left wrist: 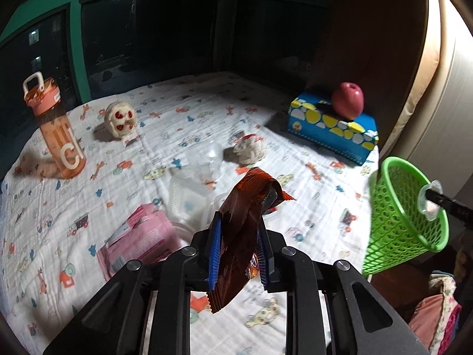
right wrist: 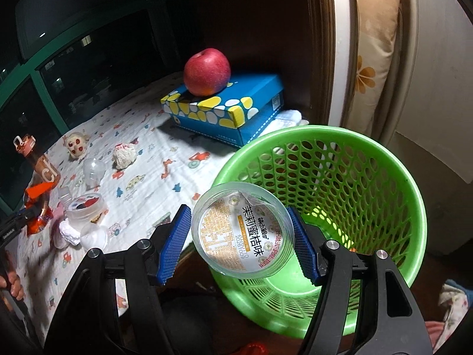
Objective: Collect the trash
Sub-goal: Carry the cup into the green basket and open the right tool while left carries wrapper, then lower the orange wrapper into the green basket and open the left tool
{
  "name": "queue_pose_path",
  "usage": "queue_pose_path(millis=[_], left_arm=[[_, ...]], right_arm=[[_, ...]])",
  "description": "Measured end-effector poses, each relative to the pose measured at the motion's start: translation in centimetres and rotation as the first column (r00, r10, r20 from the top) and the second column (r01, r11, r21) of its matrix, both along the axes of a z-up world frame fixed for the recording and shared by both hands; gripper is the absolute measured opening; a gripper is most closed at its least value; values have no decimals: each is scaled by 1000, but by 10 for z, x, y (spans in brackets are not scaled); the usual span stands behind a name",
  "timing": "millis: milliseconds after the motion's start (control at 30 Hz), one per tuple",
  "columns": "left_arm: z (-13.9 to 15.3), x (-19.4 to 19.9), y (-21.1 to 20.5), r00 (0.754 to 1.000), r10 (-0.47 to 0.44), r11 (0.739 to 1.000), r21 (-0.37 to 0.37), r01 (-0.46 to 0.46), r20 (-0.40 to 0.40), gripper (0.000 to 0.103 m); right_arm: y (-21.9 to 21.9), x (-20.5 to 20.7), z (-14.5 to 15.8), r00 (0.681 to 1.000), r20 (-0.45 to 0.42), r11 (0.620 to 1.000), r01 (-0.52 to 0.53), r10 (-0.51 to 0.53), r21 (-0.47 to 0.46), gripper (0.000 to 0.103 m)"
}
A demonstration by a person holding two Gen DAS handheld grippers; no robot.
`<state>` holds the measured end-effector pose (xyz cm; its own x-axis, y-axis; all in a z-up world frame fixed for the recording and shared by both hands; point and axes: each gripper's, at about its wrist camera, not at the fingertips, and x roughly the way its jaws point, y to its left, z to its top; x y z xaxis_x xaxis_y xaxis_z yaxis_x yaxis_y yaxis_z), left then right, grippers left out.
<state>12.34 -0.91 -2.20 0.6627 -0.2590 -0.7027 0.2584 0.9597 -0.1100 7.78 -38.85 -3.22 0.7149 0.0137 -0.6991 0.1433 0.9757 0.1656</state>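
Note:
My left gripper (left wrist: 239, 230) is shut on a crumpled brown snack wrapper (left wrist: 241, 233), held a little above the printed bed cover (left wrist: 147, 124); the same wrapper (right wrist: 37, 204) shows at the left edge of the right wrist view. My right gripper (right wrist: 241, 235) is shut on a clear plastic cup (right wrist: 242, 233) with a printed lid, held over the near rim of the green mesh basket (right wrist: 340, 177). From the left wrist view the basket (left wrist: 405, 216) stands past the bed's right edge, with the cup (left wrist: 430, 204) at its rim.
Loose on the cover lie a pink packet (left wrist: 139, 236), clear plastic containers (left wrist: 204, 171), crumpled tissue balls (left wrist: 249, 148) (left wrist: 121, 119), a small lidded tub (right wrist: 85, 204) and an orange bottle (left wrist: 56, 130). An apple (right wrist: 207, 72) rests on a blue tissue box (right wrist: 230, 109).

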Motion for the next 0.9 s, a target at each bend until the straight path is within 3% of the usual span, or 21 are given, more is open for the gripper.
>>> queue_pose_path(millis=[233, 467, 633, 900], left_arm=[[31, 3, -58, 990, -139, 988, -59, 140, 20, 21], [45, 7, -143, 955, -296, 952, -78, 298, 27, 21], [42, 7, -201, 921, -390, 917, -91, 390, 13, 21], [19, 11, -277, 867, -492, 868, -125, 481, -78, 21]], right_arm=[[-30, -1, -15, 999, -30, 999, 37, -37, 9, 67], [-56, -12, -20, 998, -34, 998, 59, -58, 12, 72], [-72, -24, -19, 996, -19, 996, 83, -83, 11, 73], [-100, -58, -13, 990, 19, 990, 138, -138, 6, 77]])
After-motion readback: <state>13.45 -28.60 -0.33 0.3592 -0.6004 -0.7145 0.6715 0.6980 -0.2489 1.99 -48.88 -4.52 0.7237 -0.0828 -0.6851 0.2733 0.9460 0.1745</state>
